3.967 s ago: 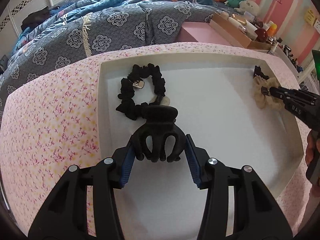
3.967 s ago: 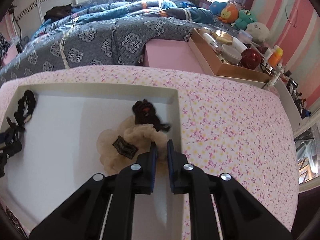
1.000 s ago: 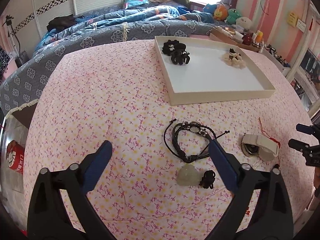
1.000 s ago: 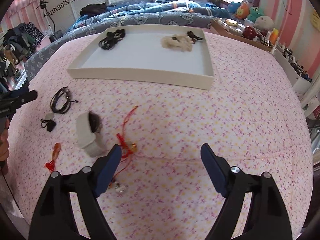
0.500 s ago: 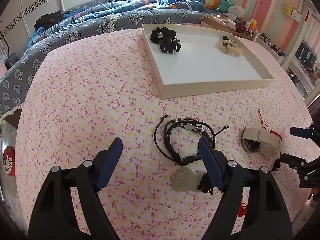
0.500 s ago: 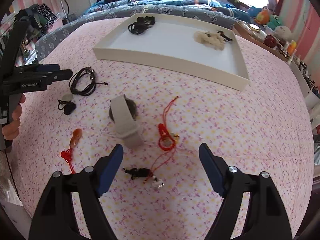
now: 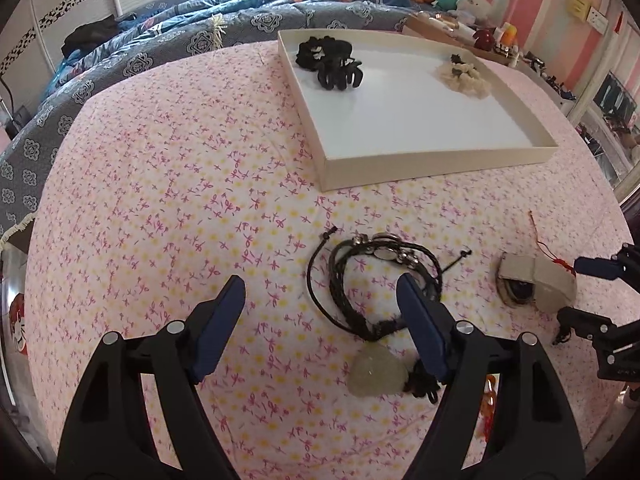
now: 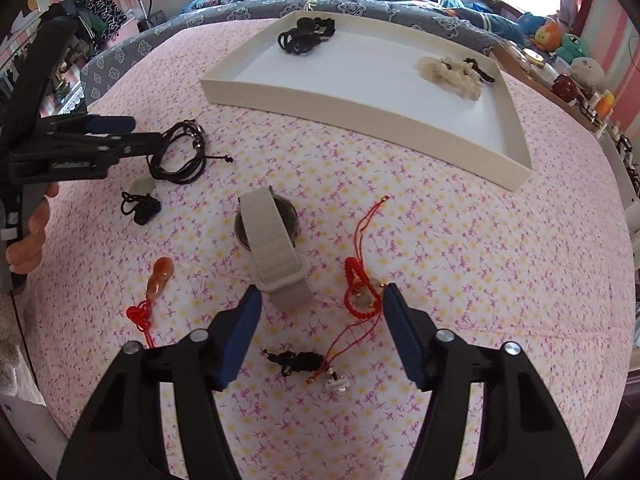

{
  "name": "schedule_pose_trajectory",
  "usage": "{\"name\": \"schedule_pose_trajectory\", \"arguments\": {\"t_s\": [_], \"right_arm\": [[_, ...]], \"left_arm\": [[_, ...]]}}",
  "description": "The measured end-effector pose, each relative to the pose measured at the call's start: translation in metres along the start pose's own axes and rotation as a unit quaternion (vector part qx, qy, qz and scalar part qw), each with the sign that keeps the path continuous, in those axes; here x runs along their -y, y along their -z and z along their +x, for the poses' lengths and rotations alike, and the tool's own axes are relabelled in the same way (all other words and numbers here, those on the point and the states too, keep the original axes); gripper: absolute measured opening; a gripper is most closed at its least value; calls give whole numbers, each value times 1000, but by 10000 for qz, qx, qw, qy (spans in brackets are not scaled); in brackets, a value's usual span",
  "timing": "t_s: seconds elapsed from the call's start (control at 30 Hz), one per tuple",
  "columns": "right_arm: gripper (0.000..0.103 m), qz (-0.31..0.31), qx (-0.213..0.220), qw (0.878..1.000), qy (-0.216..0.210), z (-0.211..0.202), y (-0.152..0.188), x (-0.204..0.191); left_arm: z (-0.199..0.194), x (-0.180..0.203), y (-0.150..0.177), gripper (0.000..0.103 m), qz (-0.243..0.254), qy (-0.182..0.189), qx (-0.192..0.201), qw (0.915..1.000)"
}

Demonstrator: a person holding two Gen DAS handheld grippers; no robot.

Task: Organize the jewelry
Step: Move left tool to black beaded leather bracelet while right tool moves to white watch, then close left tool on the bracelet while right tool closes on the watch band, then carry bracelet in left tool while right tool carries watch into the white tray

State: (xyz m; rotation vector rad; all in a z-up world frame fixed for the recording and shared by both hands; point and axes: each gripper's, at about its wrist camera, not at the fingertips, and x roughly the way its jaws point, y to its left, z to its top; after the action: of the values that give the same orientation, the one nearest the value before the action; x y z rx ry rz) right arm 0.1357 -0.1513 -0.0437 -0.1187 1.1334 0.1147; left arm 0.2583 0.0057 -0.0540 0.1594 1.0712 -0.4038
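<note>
A white tray (image 7: 440,168) on the pink floral cloth holds a black scrunchie with a black claw clip (image 7: 340,74) and a beige scrunchie (image 7: 464,74). Loose on the cloth lie a black cord bracelet (image 7: 372,276), a pale jade pendant (image 7: 376,372), a beige-strap watch (image 8: 276,252), a red cord bracelet (image 8: 362,292), an orange pendant on red cord (image 8: 158,276) and a black-cord silver charm (image 8: 304,364). My left gripper (image 7: 320,304) is open over the black bracelet. My right gripper (image 8: 322,320) is open, low over the watch strap and red bracelet.
A bed with a grey patterned quilt (image 7: 160,40) lies behind the table. A cardboard box of bottles (image 7: 460,28) and plush toys stand at the back right. The table edge (image 8: 44,400) drops off at the near left in the right wrist view.
Both grippers have left the tray, opened wide and come down toward the loose pieces; the left now hangs over the black bracelet, the right over the watch and red bracelet.
</note>
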Motion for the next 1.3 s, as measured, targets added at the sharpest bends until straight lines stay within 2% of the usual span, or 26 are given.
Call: {"name": "schedule_pose_trajectory", "arguments": {"t_s": [0.07, 0.13, 0.17, 0.3, 0.37, 0.43, 0.57, 0.6, 0.67, 0.7, 0.73, 0.87, 0.97, 1.3], "right_arm": [[54, 6, -19, 10000, -45, 1, -1, 0], [52, -24, -61, 10000, -67, 4, -3, -2], [49, -29, -76, 9999, -76, 5, -4, -2], [33, -55, -158, 9998, -136, 11, -7, -3], [33, -60, -170, 9997, -161, 11, -8, -4], [33, -88, -182, 9997, -167, 12, -10, -4], [33, -106, -169, 9997, -129, 15, -15, -4], [33, -114, -170, 9997, -134, 16, -16, -4], [33, -149, -164, 9996, -144, 18, -17, -4], [28, -170, -154, 9996, -139, 19, -17, -5], [28, -180, -127, 9997, -110, 19, -18, -6], [26, -203, -64, 9998, -40, 18, -17, -6], [17, -79, 78, 9999, 32, 12, -19, 0], [13, 264, 541, 9982, 20, -7, -27, 21]], "left_arm": [[6, 0, -1, 75, 7, 51, -67, 10000], [14, 2, -2, 66, 51, 72, -171, 9998], [16, 3, -3, 65, 70, 68, -204, 9997], [17, 11, -4, 59, 269, -51, -152, 9995], [17, 14, -5, 53, 297, -94, -138, 9994], [17, 14, -7, 39, 297, -114, -132, 9994], [17, 13, -10, 27, 287, -136, -139, 9994], [17, 13, -9, 21, 295, -193, -128, 9993], [17, 12, -9, 18, 300, -223, -122, 9992], [17, 11, -9, 13, 295, -229, -123, 9992], [17, 11, -9, 7, 296, -233, -126, 9992], [17, 11, -9, 6, 273, -246, -123, 9992], [15, 11, -8, 5, 256, -252, -118, 9993], [-13, 16, -11, 4, 247, -236, 186, 9992]]}}
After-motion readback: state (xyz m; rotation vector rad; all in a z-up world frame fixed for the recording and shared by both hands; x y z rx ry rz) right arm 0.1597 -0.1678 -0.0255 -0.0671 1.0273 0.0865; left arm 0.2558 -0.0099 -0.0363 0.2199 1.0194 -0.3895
